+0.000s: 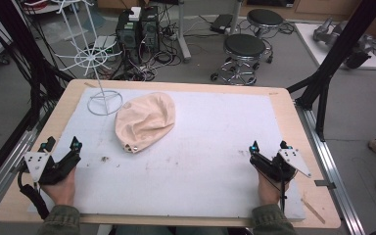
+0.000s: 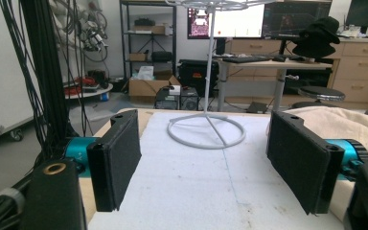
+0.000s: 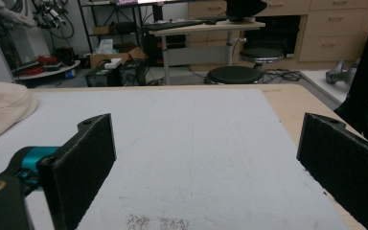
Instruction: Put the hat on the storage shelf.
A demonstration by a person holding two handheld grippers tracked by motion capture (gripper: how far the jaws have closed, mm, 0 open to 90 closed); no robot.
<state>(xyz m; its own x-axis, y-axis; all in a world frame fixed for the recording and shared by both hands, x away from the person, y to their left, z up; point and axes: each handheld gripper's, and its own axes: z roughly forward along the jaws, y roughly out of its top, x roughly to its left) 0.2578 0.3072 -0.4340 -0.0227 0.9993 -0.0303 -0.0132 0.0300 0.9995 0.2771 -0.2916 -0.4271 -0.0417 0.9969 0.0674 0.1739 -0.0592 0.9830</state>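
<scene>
left gripper (image 1: 61,147) and right gripper (image 1: 270,147) low, agape, perhaps resting on mat (image 1: 200,147)

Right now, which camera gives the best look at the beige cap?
The high view: the whole beige cap lies flat on the white mat, beside the wire stand's base ring. The left gripper view catches its crumpled side at the right edge; the right gripper view shows just one edge at far left.

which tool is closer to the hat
Left. The left tool sits just down-left of the hat, near the table's left edge. The right tool is far across the table to the hat's right.
</scene>
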